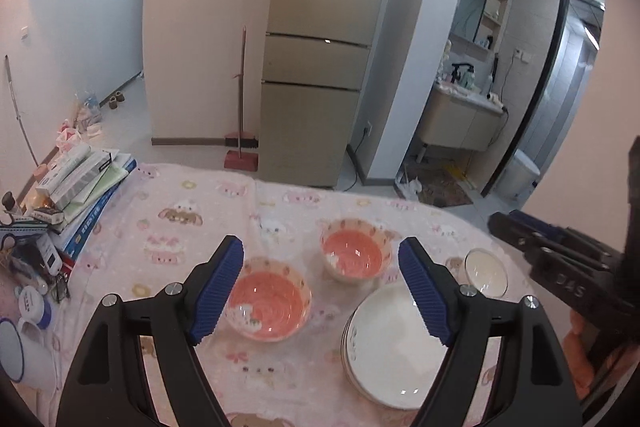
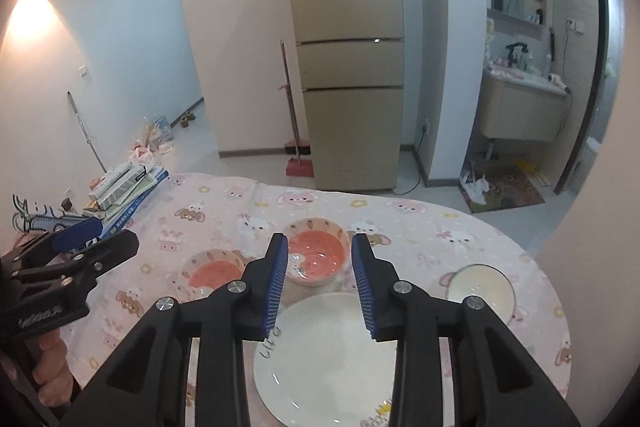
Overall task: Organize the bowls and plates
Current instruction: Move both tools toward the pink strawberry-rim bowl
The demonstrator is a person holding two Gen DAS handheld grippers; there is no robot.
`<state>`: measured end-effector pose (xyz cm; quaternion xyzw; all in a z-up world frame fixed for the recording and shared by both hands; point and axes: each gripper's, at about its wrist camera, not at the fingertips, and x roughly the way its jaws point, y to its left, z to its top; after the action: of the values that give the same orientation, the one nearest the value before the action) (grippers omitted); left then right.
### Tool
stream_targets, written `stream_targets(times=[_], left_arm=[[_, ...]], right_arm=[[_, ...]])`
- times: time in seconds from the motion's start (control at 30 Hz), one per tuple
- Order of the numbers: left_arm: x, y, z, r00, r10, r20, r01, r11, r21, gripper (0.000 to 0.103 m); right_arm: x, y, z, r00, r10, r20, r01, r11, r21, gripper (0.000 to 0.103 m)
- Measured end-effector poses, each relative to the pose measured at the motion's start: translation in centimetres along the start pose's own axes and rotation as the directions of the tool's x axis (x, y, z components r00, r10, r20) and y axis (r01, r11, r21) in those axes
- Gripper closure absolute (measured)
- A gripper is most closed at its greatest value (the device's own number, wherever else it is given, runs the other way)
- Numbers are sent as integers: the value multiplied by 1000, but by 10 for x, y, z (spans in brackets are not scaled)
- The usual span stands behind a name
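Plates — stacked below the right gripper.

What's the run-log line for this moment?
left gripper: open, empty | right gripper: open, empty | plates: stacked | pink bowls: apart

Glossy glazed ceramic: two pink bowls and stacked white plates. The small bowl looks like clear glass. Soft matt printed cloth covers the table. Ribbed blue pads line matt black plastic grippers.

Tall beige fridge, pale walls, bathroom vanity beyond.
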<state>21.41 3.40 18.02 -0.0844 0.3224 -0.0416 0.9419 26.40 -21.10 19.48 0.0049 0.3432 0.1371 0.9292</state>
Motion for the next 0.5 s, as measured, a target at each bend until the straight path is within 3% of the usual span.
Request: stream_targets(times=[0.2,0.3,0.4,0.5], left_arm=[[-9,19,17,996,-17,86,19,1000,-21,24],[0,37,18,996,-29,81,35,996,-78,24],[12,61,17,997,15,74,-3,988,-157,24],[30,73,21,1000,23,18,-20,986,-168,24]], right_arm=[[22,-4,39,999,-8,48,3,995,101,68],[30,-1,42,999,15,52,-21,993,117,68],[45,11,35,999,42,29,-45,994,104,68],[67,28,19,999,51,-8,-50,998,48,68]])
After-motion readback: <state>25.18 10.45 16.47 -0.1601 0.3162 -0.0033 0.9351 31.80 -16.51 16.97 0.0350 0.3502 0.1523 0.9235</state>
